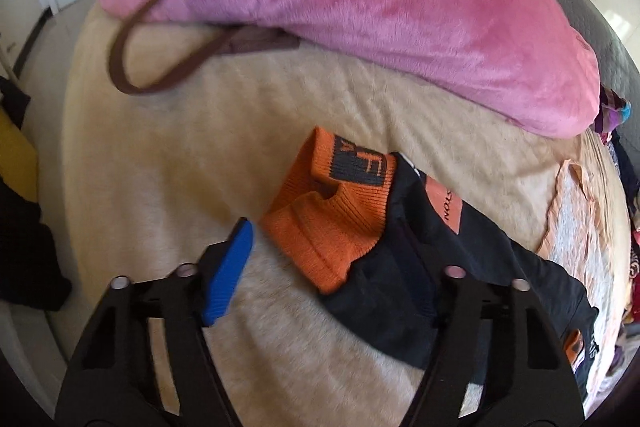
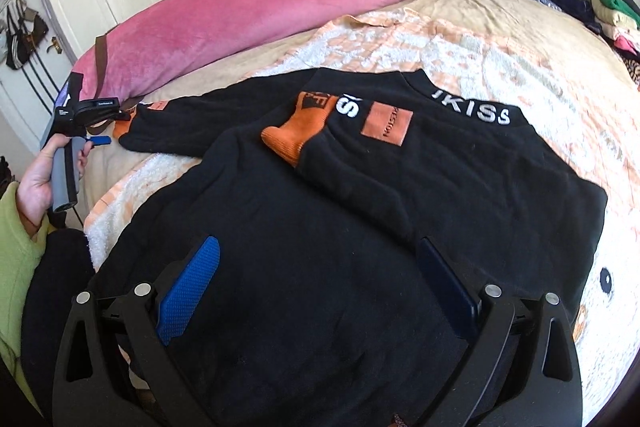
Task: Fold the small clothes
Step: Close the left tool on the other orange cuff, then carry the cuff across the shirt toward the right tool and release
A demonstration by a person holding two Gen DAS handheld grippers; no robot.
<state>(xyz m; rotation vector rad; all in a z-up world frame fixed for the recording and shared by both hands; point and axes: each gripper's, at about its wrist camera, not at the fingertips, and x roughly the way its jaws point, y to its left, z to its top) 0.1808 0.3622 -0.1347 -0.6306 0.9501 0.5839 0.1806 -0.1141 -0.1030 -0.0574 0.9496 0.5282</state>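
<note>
your black sweatshirt (image 2: 360, 211) lies flat on the bed (image 2: 460, 11), one sleeve folded across; your left tongs (image 1: 320, 267) straddle its other orange cuff (image 1: 332, 223), gripping nothing; your right tongs (image 2: 320, 291) hover wide above its body

black sweater (image 2: 320, 227) on bed (image 2: 540, 67), right gripper (image 2: 320, 287) gaping

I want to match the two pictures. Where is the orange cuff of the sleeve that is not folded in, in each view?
Left wrist view: the orange cuff lies near the centre, slightly low.
Right wrist view: it is at the far left, at mid height, at the end of the long black sleeve.
Shared landmark: the pink pillow behind it.
</note>
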